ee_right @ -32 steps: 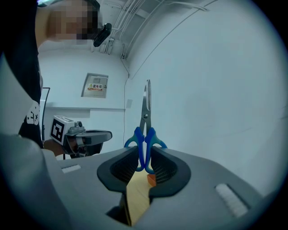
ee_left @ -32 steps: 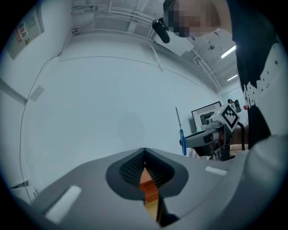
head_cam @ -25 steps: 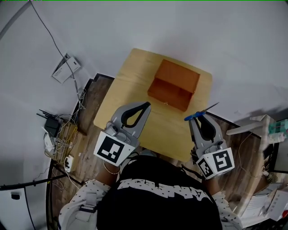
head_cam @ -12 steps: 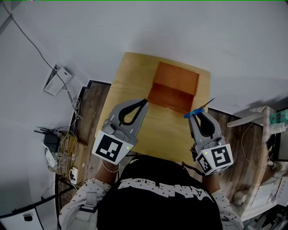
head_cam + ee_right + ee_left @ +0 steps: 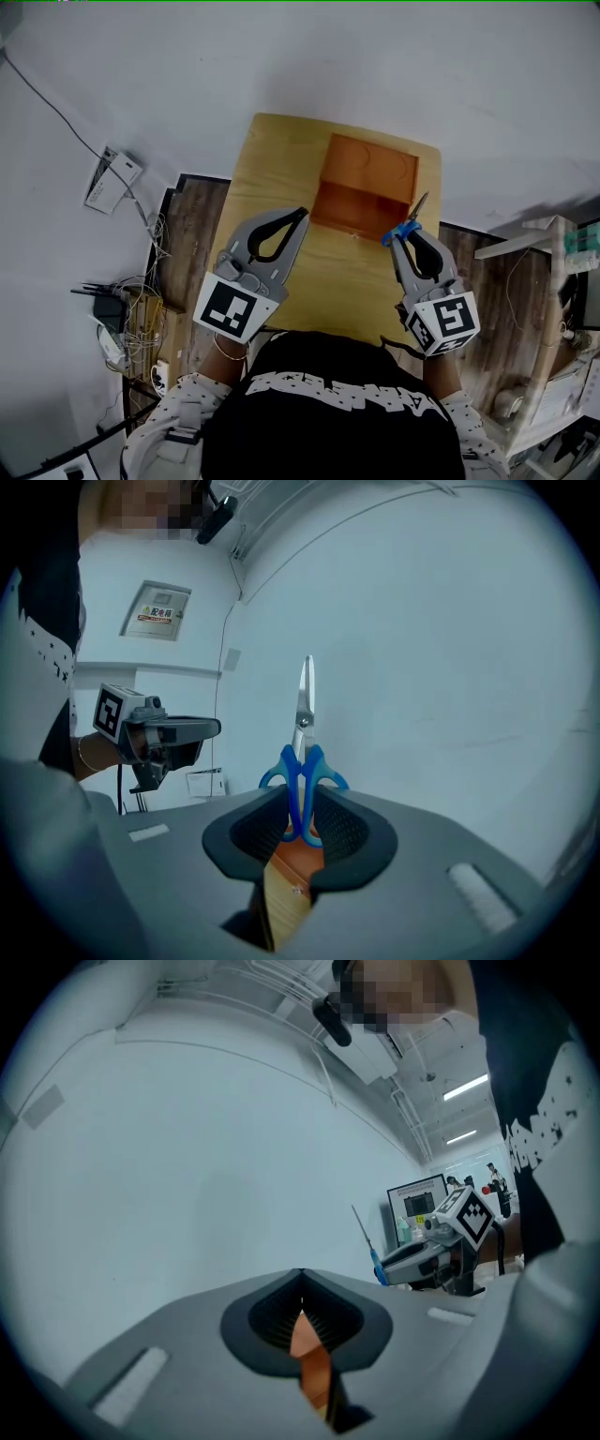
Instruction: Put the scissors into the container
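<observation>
Closed blue-handled scissors (image 5: 405, 228) (image 5: 303, 780) near open orange container (image 5: 362, 201).

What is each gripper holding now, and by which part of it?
The right gripper holds the scissors by their blue handles, clamped between its jaws, blades pointing away from it. The left gripper holds nothing; its jaws are shut.

Blue-handled scissors (image 5: 302, 761): glossy plastic handles, bright polished metal blades.
Orange-brown open container (image 5: 367, 178): matt, smooth walls; wood or board, cannot tell which.
Pale rectangular table (image 5: 281, 178): light wood top, smooth, with a faint satin sheen.
Hand-held left gripper (image 5: 300, 1277) and right gripper (image 5: 302, 794): matt grey plastic shells, black finely ribbed pads (image 5: 345, 829).
Dark floor (image 5: 192, 234): grained wood planks.
Person's black top (image 5: 337, 375): cloth, white print.
</observation>
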Tool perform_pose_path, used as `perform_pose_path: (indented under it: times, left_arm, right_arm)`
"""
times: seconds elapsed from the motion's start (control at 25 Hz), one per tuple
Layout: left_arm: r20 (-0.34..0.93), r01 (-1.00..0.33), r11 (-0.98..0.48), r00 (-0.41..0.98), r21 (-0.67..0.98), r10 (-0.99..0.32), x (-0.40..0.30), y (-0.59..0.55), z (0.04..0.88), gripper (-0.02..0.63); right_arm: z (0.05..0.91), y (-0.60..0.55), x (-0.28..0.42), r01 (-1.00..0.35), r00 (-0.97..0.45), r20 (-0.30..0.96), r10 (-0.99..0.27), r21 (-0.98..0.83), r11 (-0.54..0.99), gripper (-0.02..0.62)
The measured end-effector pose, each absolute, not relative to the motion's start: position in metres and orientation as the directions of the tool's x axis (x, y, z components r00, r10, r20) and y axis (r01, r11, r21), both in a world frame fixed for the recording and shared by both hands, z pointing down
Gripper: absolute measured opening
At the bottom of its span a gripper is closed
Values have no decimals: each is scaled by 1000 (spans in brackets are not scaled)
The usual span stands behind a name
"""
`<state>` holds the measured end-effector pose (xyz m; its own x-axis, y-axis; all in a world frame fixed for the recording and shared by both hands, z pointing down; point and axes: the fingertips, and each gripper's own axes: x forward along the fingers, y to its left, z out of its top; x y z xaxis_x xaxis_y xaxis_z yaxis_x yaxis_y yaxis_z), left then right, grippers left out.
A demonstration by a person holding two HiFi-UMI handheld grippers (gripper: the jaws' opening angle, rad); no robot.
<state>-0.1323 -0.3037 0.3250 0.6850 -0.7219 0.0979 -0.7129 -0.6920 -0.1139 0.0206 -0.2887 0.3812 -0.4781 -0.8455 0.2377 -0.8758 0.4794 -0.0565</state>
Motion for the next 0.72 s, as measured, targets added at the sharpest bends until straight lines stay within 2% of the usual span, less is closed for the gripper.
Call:
perform_pose_path:
  times: [0.72]
  left_arm:
    - [135, -715, -694, 682, -85, -719, -146, -346, 352, 2]
  right_arm:
    - [434, -333, 10, -868, -452, 399, -798, 10, 496, 97]
